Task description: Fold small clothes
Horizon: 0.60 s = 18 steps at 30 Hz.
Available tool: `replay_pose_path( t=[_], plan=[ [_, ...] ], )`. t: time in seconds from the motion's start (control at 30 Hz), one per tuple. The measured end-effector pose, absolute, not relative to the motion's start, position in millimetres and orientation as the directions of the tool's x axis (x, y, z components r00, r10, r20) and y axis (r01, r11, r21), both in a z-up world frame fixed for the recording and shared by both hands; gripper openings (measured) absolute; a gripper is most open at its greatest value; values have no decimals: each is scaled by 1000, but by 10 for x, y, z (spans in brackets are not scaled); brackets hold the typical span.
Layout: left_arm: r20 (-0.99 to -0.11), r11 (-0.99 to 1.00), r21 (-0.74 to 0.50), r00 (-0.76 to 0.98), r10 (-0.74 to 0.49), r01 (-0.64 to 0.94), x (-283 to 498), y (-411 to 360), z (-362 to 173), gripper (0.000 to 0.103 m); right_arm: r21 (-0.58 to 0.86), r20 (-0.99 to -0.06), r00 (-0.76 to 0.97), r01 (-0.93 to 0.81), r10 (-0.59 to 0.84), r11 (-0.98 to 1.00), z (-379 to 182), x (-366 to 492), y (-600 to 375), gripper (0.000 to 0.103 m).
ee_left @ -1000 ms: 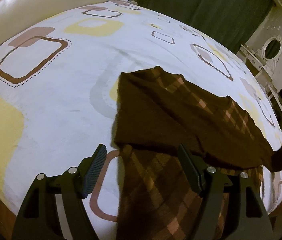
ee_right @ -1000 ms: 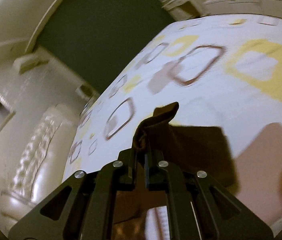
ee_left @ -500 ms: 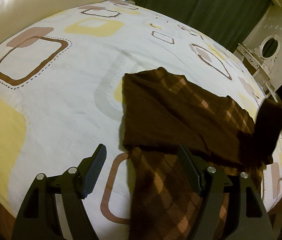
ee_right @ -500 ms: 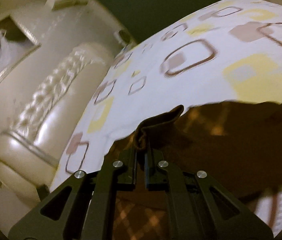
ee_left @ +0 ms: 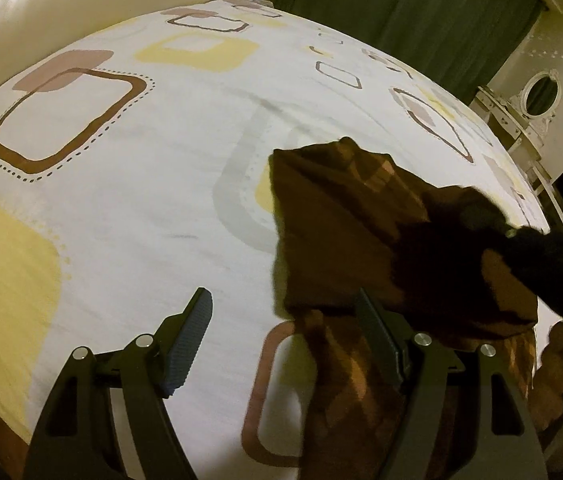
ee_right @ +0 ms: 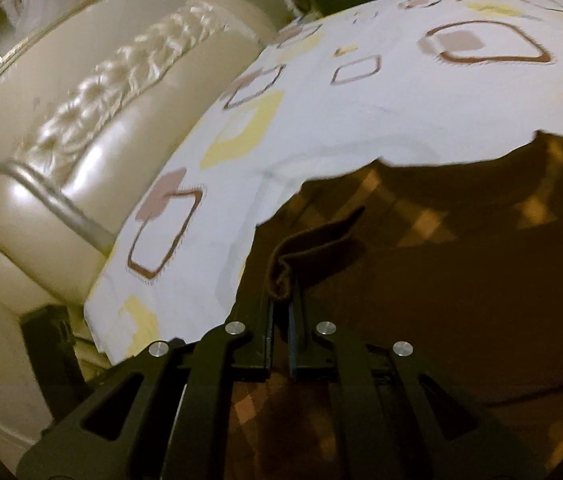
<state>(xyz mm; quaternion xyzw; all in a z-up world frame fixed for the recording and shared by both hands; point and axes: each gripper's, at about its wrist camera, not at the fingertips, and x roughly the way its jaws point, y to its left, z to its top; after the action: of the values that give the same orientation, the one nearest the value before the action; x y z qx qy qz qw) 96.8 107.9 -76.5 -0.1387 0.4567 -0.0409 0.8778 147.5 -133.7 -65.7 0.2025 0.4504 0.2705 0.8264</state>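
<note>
On a patterned bed sheet (ee_left: pixel 121 208), the left gripper (ee_left: pixel 281 344) hovers wide open and empty. Rightward, the right gripper (ee_right: pixel 280 304), clamped on the brown checked garment (ee_left: pixel 345 232), has swept its edge across, nearly completing a fold.

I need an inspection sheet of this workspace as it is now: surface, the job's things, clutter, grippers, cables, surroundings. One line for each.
Surface: bed sheet, white with yellow and brown squares.
Job's things: brown plaid garment, partly folded, lying on the sheet.
Clutter: nothing seen.
Grippers: left gripper open, holding nothing, one finger over the garment's edge; right gripper shut on a bunched edge of the garment.
Cables: nothing seen.
Surroundings: padded cream headboard, green curtain, framed picture, oval mirror.
</note>
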Motion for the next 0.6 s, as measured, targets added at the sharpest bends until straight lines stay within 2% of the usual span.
replay_pose_path(
  t=[0.37, 0.47, 0.6],
  plan=[
    [-784, 950, -305, 583, -213, -63, 992, 1225, -817, 73, 565, -675, 371, -297, 638, 770, -923, 1495, -878, 6],
    [-785, 949, -308, 580, -216, -64, 998, 1249, -835, 73, 576, -680, 350, -288, 644, 765, -997, 1512, -844, 10],
    [-786, 948, -312, 579, -218, -68, 1001, 1283, -849, 73, 630, -660, 317, -259, 681, 732, -1092, 1513, -850, 20]
  ],
)
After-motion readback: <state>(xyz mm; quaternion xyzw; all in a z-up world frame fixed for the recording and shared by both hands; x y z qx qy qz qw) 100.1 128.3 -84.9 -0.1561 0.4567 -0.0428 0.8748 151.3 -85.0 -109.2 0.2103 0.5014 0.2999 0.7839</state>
